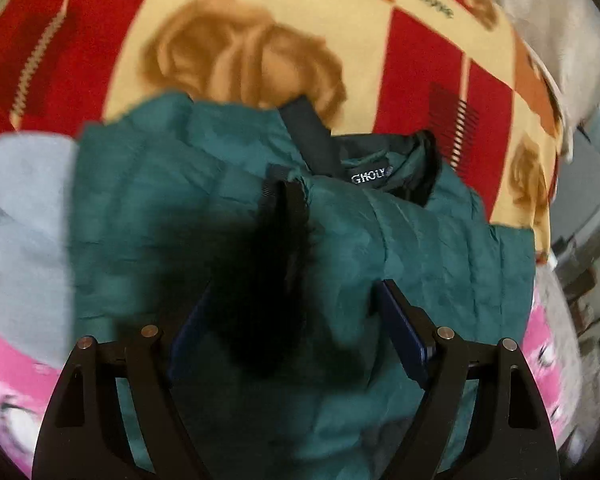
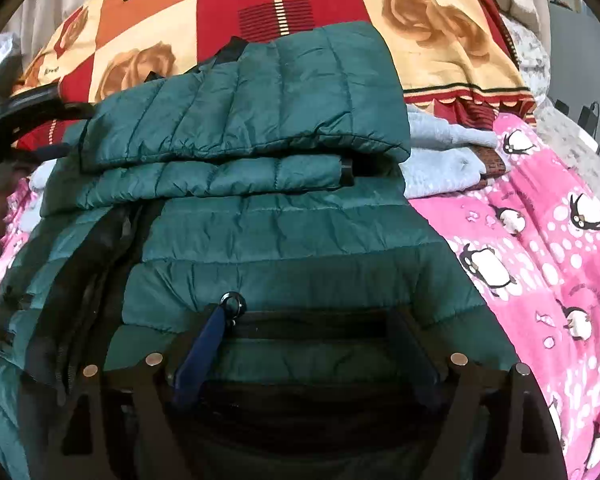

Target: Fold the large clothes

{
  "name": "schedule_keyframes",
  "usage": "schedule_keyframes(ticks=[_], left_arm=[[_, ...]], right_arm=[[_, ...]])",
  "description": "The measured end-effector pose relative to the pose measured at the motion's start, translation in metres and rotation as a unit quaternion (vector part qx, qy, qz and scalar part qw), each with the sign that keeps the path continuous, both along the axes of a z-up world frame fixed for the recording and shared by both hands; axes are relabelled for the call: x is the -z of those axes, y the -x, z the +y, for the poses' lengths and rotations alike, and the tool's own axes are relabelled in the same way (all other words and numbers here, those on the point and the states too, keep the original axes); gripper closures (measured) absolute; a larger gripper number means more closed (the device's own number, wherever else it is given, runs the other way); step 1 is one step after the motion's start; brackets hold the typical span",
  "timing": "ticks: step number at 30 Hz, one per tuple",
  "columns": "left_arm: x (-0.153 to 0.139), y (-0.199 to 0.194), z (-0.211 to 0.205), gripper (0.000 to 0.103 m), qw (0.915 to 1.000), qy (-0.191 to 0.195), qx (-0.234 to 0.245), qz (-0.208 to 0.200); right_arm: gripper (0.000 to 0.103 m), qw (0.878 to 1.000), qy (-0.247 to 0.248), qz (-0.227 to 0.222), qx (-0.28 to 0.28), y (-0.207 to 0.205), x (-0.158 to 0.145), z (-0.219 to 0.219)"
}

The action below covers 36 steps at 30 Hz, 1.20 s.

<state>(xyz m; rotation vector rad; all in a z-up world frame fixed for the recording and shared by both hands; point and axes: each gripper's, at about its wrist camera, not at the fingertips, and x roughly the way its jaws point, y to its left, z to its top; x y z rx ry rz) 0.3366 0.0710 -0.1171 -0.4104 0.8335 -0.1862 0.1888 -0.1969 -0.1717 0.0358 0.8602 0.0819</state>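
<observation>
Left wrist view is motion-blurred, a dark smear hiding part of the green puffer jacket (image 1: 440, 248); left hand-held gripper (image 1: 296, 332) spread, empty; right hand-held gripper (image 2: 308, 344) spread over the jacket's hem, gripping nothing.

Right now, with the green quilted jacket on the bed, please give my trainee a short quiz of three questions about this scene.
1. True or false: the green quilted jacket has a sleeve folded across it.
2. What animals are printed on the pink fleece blanket?
3. Which lies beside the jacket: (a) a light blue knitted garment, (b) a yellow towel?

Key: 1 true; 2 penguins; 3 a.
</observation>
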Motion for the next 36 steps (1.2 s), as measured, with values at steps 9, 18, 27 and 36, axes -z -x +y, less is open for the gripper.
schedule_keyframes(ticks=[9,18,27,36], left_arm=[[-0.009,0.018,-0.006,0.089,0.9993,0.002,0.018,-0.034],[-0.055,0.055,0.061,0.089,0.9967,-0.013,-0.014,-0.079],[-0.002,0.058,0.089,0.089,0.9958,-0.038,-0.083,-0.009],[-0.072,0.074,0.056,0.068,0.9819,-0.107,-0.104,-0.117]], right_arm=[[0.008,1.0,0.003,0.0,-0.005,-0.001,0.004,0.002],[0.006,1.0,0.006,0.002,-0.001,-0.002,0.006,0.001],[0.005,1.0,-0.017,0.005,0.003,-0.003,0.006,-0.004],[0.016,0.998,-0.04,-0.038,-0.008,-0.018,-0.051,-0.02]])
